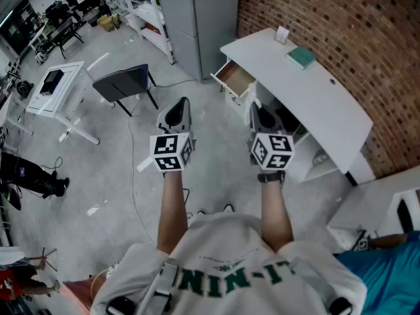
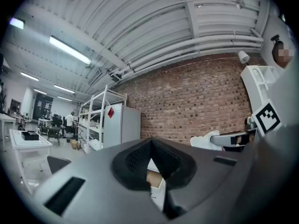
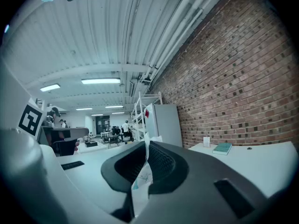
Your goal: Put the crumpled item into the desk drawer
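A white desk (image 1: 321, 94) stands against the brick wall, and its drawer (image 1: 234, 79) at the left end is pulled open. In the head view my right gripper (image 1: 257, 112) is held up in front of the desk, shut on a crumpled white paper (image 1: 253, 102). The right gripper view shows that paper (image 3: 141, 174) pinched between the dark pads and sticking up past them. My left gripper (image 1: 180, 107) is level with it to the left, shut and empty. In the left gripper view, the drawer (image 2: 155, 180) shows through the notch of the closed left gripper (image 2: 152, 164).
A green book (image 1: 301, 58) and a small white object (image 1: 282, 35) lie on the desk. A dark chair (image 1: 125, 83) and a white side table (image 1: 56, 87) stand to the left. A grey cabinet (image 1: 197, 18) stands behind the drawer, and metal shelves (image 2: 96, 120) beyond it.
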`<state>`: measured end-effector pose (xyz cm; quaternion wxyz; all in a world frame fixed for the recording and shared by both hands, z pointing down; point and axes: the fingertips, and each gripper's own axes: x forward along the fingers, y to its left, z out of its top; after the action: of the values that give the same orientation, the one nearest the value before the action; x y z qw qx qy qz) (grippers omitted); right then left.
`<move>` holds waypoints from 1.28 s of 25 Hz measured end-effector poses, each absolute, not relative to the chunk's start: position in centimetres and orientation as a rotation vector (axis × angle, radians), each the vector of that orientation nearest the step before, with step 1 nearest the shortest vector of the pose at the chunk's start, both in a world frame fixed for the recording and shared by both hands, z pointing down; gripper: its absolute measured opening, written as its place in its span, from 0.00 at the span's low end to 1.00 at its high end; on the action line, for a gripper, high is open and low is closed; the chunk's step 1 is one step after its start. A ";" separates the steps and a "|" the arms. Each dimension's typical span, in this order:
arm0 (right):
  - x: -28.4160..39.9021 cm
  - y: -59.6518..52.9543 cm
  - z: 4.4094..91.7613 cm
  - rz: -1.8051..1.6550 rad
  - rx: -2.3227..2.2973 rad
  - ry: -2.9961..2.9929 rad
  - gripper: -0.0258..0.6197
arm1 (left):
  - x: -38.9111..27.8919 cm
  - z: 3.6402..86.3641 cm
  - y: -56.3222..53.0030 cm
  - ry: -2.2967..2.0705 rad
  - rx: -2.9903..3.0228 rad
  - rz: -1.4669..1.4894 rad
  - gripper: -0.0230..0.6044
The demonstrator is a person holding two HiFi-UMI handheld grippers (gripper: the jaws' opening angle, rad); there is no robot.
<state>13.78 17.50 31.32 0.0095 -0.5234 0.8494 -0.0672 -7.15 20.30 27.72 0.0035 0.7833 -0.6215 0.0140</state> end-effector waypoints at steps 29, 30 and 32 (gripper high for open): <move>15.6 8.7 34.9 -0.296 -1.565 2.633 0.06 | -2.7 32.2 10.6 -1.900 2.444 0.109 0.03; 15.5 7.8 35.0 -0.294 -1.575 2.630 0.06 | -2.8 32.5 9.6 -1.889 2.450 0.110 0.03; 15.4 5.9 35.1 -0.287 -1.596 2.625 0.06 | -3.1 32.9 7.5 -1.865 2.463 0.105 0.03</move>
<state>15.36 5.94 35.13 0.0279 -0.5171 0.8504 -0.0928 -3.05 7.52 32.90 0.0253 0.7964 -0.6033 0.0338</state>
